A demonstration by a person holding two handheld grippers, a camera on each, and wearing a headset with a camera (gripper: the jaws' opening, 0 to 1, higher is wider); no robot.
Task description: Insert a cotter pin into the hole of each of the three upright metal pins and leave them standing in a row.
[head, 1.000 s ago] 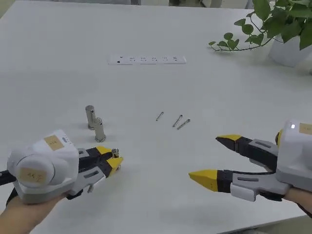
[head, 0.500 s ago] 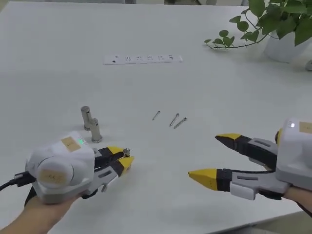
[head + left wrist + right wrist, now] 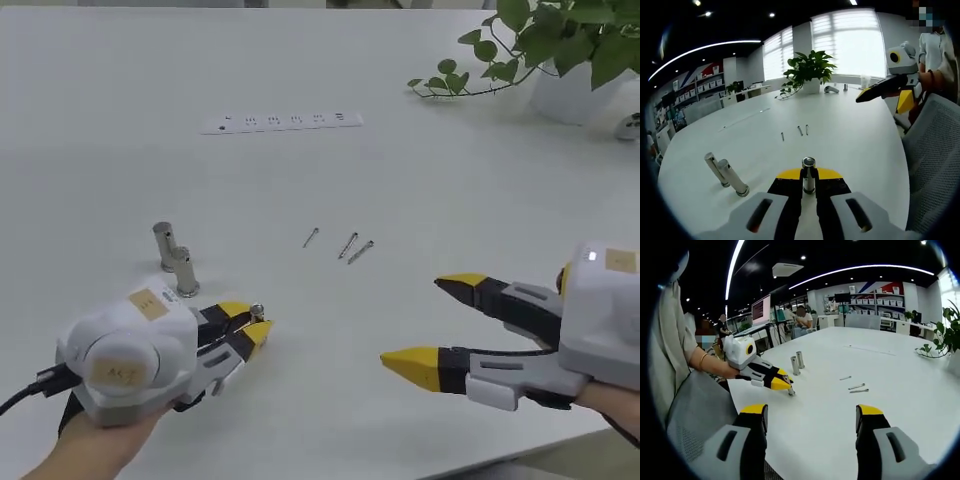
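Observation:
My left gripper (image 3: 250, 326) (image 3: 808, 178) is shut on one upright metal pin (image 3: 257, 314) (image 3: 808, 174), held near the table's front left. Behind it and to the left, two more metal pins (image 3: 164, 246) (image 3: 184, 272) (image 3: 713, 168) (image 3: 732, 177) stand close together. Three small cotter pins (image 3: 312, 237) (image 3: 347, 245) (image 3: 361, 251) (image 3: 799, 131) (image 3: 856, 386) lie loose on the white table, mid-centre. My right gripper (image 3: 440, 325) (image 3: 811, 420) hovers open at the front right with nothing between its jaws. In the right gripper view the left gripper (image 3: 784, 382) and the standing pins (image 3: 797, 363) lie ahead to the left.
A white power strip (image 3: 283, 122) lies flat further back. A potted plant (image 3: 560, 45) in a white pot stands at the far right corner. A mesh chair back (image 3: 932, 155) sits beyond the table's edge. People sit at desks far behind (image 3: 802, 320).
My left gripper has carried its metal pin a little to the right and nearer the front edge. The head camera has shifted, moving the scene leftward. The right gripper stays open, much as before.

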